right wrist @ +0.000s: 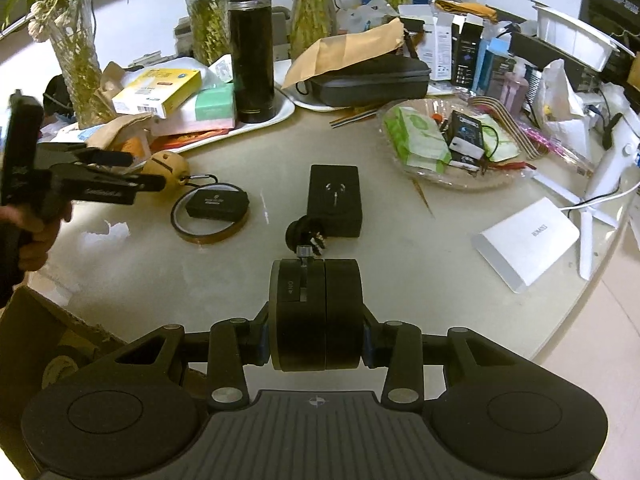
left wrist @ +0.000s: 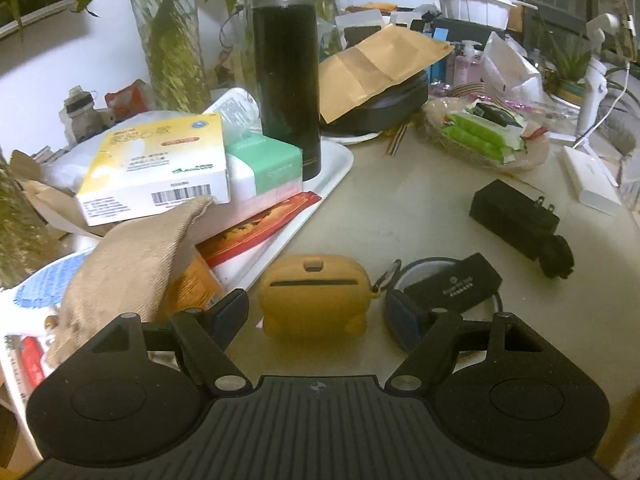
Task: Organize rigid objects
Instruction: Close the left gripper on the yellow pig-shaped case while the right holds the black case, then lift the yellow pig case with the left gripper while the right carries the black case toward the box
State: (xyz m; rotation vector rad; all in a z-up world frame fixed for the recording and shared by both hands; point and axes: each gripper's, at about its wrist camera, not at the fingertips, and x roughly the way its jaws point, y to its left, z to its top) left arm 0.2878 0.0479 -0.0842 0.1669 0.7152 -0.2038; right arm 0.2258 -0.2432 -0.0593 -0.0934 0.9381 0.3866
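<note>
You worked over a pale round table (right wrist: 400, 240) crowded along its far side; in the right wrist view, upper left, glass vases of green stems (right wrist: 80, 60) stood against a white wall; next came a white tray (right wrist: 280, 114) stacked with boxes, a yellow-and-white box (right wrist: 160, 90) on top, and a tall black flask (right wrist: 252, 52) upright on the tray's right end; a black case under a brown envelope (right wrist: 344, 52) sat at upper centre; a clear dish of green packets (right wrist: 420, 140) lay right of centre, and a white box (right wrist: 528, 240) lay near the table's right edge.

Your left gripper (left wrist: 316, 316) stood wide open, its fingers on either side of a yellow silicone case (left wrist: 314, 296) on the table and, as far as the left wrist view showed, not pressing on it; just right of that case a small black box (left wrist: 452, 284) rested across a tape ring (right wrist: 210, 216).

Your right gripper (right wrist: 316, 316) was clamped on a round black device (right wrist: 316, 316), held clear above the table; beyond it, at the frame's centre, lay a black adapter (right wrist: 335, 200) with a plug at its near end.

Bare tabletop lay open at the near centre and toward the near right; a brown cardboard edge (right wrist: 48, 320) showed at lower left, and the floor showed past the table's rim at lower right.
</note>
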